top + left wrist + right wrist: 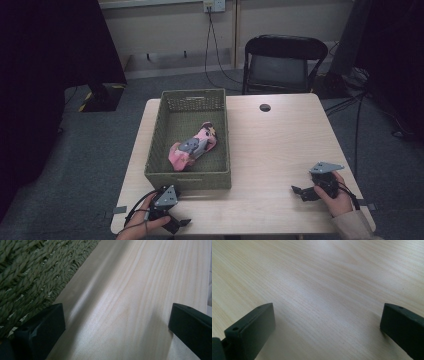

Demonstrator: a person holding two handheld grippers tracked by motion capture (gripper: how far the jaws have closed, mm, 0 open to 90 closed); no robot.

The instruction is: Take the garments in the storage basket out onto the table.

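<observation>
On the pale wooden counter [270, 150], the pink-and-grey crumpled cloth bundle [192, 147] lies inside the green woven basket [165, 132], seemingly kept together there for easy picking. You rest both hands at the near edge, well clear: left tongs [172, 220] beside the basket's front wall, right tongs [302, 192] over bare wood, each pair wide and empty.

No legible text or labels
</observation>
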